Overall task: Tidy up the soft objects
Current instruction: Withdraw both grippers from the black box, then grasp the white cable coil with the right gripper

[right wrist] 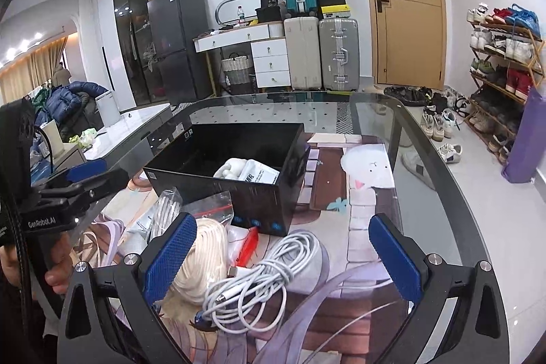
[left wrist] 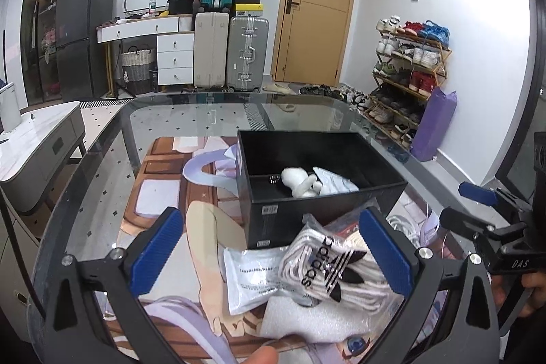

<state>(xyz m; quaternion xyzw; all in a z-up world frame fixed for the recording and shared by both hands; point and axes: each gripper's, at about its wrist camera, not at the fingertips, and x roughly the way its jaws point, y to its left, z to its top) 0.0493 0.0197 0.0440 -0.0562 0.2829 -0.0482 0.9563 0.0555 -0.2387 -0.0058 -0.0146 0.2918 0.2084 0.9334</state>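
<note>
A black open box stands on the glass table and holds a white soft toy and a white packet. My left gripper is open above a bagged pair of white adidas socks, a white packet and a white foam piece. My right gripper is open above a coiled white cable and a cream rope bundle. The box shows in the right wrist view too, with the toy inside.
A printed anime mat covers the glass table. A clear zip bag with a red strip and a bagged cord lie by the box. Suitcases, a shoe rack and a door stand beyond.
</note>
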